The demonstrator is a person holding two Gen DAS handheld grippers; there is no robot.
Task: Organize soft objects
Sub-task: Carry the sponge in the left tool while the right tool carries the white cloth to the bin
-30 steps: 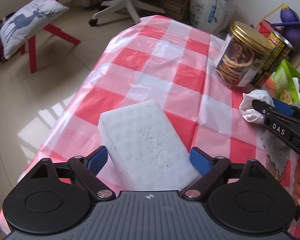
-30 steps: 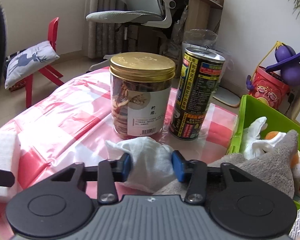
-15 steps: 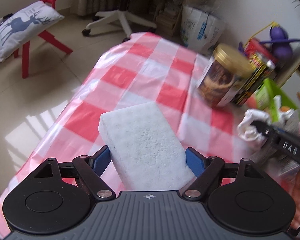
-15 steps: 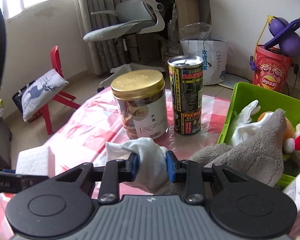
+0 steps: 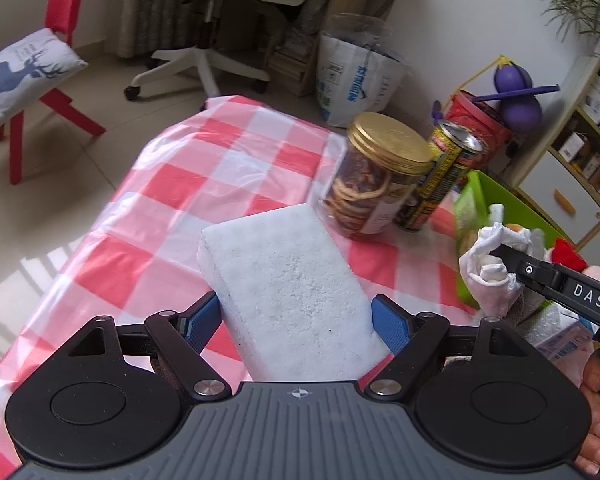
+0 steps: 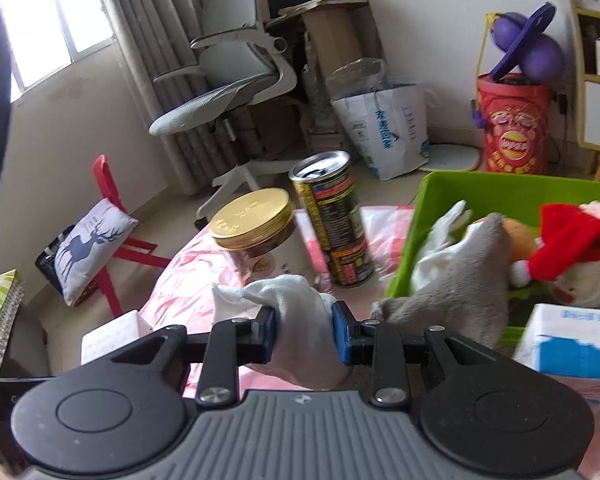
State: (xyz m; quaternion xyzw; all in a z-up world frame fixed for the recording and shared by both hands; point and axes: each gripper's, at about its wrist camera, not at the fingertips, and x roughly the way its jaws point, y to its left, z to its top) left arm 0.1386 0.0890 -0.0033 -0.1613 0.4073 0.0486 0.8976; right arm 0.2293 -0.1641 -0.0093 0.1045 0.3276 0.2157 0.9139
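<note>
A white sponge block is tilted up over the red-and-white checked table, with my left gripper shut on its near end, blue pads on both sides. The sponge also shows at the lower left of the right wrist view. My right gripper is shut on a crumpled white cloth and holds it off the table. In the left wrist view that cloth hangs from the right gripper's fingers just in front of the green bin.
The green bin holds a grey plush, a white cloth and a toy with a red hat. A gold-lidded jar and a black-and-yellow can stand left of it. A blue-and-white box lies near right.
My left gripper closed on the sponge and lifted it off the table. My right gripper rose and rolled with the white cloth, moving closer to the green bin.
</note>
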